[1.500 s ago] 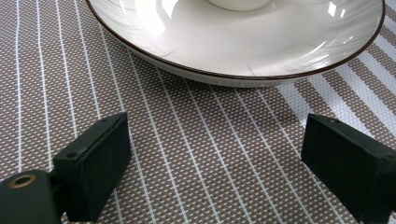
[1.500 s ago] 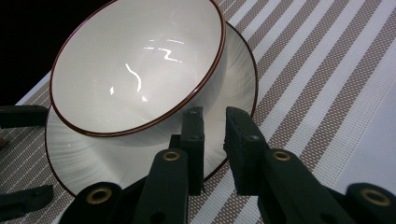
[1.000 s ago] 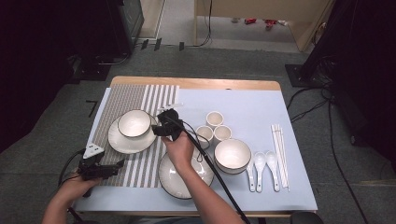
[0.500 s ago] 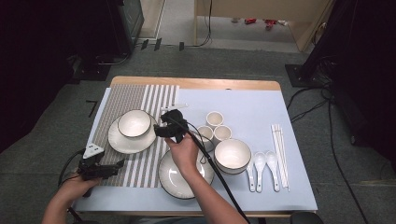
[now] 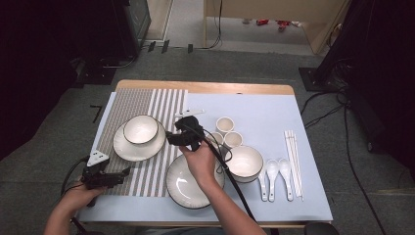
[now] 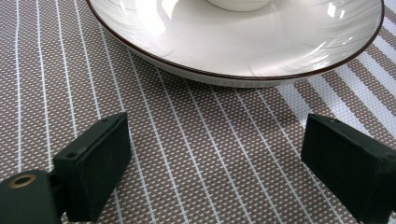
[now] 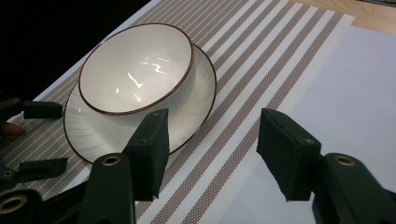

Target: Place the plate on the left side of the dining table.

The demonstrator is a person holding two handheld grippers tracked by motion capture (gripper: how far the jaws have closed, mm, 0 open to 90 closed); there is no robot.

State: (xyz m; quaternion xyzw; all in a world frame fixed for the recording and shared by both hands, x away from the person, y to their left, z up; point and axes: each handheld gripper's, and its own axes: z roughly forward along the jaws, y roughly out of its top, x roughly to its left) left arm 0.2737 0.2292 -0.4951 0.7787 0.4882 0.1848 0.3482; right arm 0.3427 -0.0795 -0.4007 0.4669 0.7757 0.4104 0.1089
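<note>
Just released: right hand-held gripper (image 7: 210, 154) opening, empty, backing toward 3 o'clock from bowl (image 7: 136, 67) on plate (image 7: 196, 109); left hand-held gripper (image 6: 215, 163) apart, idle.

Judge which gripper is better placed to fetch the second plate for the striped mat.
Right, probably. The right gripper is open with nothing between its jaws, just above the plate; the left gripper rests at the mat edge, farther away.
</note>
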